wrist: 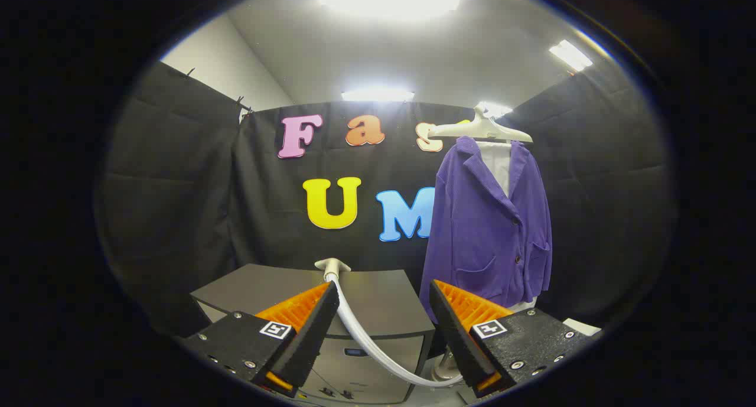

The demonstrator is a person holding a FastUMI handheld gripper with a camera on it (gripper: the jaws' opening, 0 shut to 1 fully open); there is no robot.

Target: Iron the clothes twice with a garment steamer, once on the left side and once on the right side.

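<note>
A purple jacket (487,224) hangs on a white hanger (481,129) over a white form, beyond and above my right finger. The steamer head (332,267) stands upright on a grey cabinet (378,303), just beyond the left finger. Its white hose (369,342) curves down the cabinet front between the fingers. My gripper (384,303) is open and holds nothing, with the hose passing through the gap well ahead of the fingers.
Black cloth walls close the booth behind and on both sides. A round stand base (442,368) sits on the floor below the jacket, near the right finger. Bright ceiling lights shine overhead.
</note>
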